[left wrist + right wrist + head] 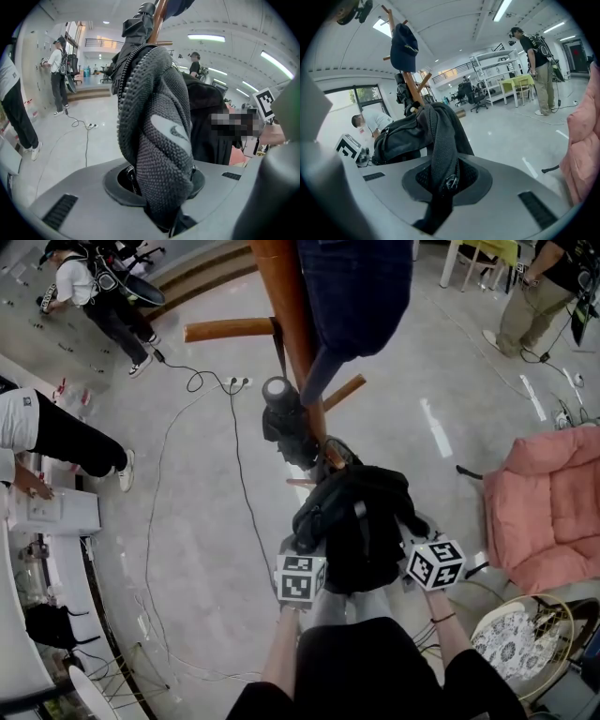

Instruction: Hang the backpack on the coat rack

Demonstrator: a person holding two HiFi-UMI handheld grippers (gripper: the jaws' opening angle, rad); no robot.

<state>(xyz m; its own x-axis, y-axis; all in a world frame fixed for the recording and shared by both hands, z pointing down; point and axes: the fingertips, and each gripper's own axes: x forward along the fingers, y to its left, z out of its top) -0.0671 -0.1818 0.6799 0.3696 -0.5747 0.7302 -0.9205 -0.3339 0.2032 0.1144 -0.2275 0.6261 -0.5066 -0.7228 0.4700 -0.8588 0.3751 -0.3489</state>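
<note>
Currently holds the backpack (361,521) in both grippers, right in front of the body and, by the look of it, off the floor. Clamps the left gripper (159,187) on a thick grey mesh strap (154,122), jaws stopped partway by the padding, pads pressing on both sides. Pinches a thinner black strap (440,140) in the right gripper (446,180), jaws nearly together, a small metal pull right at the pinch. Bag body slung between the two marker cubes (300,577), just beside the pole of the wooden coat rack (291,315); touching it or not, cannot tell. Not hung yet: no strap over any peg (230,330). On the rack: a dark blue cap (404,47) up top and a black bundled item (281,418), maybe a folded umbrella, lower on the pole. Left to do, as judged: raise a strap or top loop over a free peg, let the weight settle, open both grippers. Farther out: a cable (234,456) across the floor, a pink armchair (548,502) at right, people (94,296) well apart in the background.
</note>
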